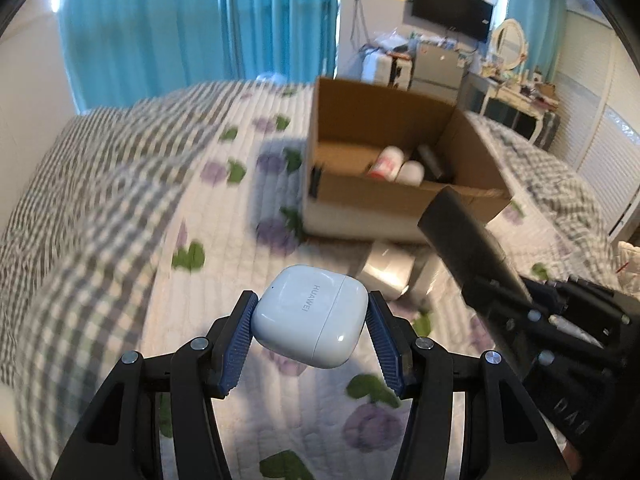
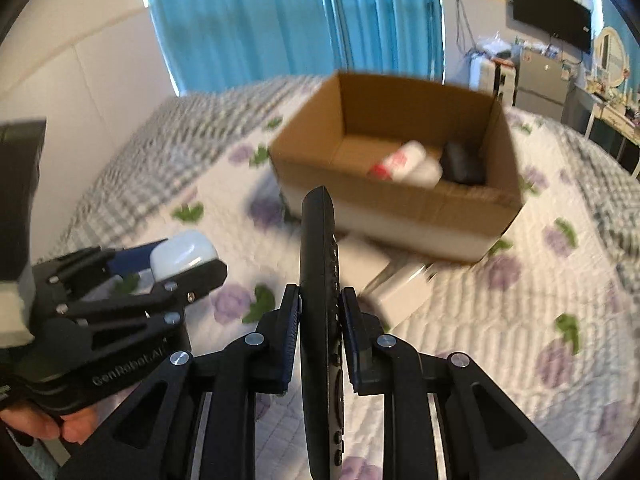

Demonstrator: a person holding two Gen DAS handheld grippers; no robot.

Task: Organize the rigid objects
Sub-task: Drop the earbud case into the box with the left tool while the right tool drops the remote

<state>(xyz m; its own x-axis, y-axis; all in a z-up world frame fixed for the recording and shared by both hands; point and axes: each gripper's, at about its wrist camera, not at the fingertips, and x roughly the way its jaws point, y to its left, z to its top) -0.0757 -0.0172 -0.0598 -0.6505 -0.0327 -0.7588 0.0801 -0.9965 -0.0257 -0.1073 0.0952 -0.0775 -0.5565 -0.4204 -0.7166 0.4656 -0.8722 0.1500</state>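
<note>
Earbud case (image 1: 310, 316), white and glossy, sits low in the centre of the left wrist view, pinched on both sides between the blue pads of our left hand-held gripper (image 1: 310, 332), whose jaws stand partly open around it. Our right hand-held gripper (image 2: 320, 320) is clamped nearly shut on a black remote control (image 2: 320, 280), which stands on edge up the middle of the right wrist view. Both things hang above the flowered quilt (image 1: 224, 240) of the bed. Beyond them, in the upper centre, lies an open cardboard box (image 2: 400, 204) holding a white bottle with red print (image 2: 396, 162) and something dark we cannot make out.

We judge this the carrying step: both loads need moving forward over the box rim, then lowering and release inside. A pale flat thing (image 2: 400, 288) before the box is blurred; the remote's lower end is cut off.
</note>
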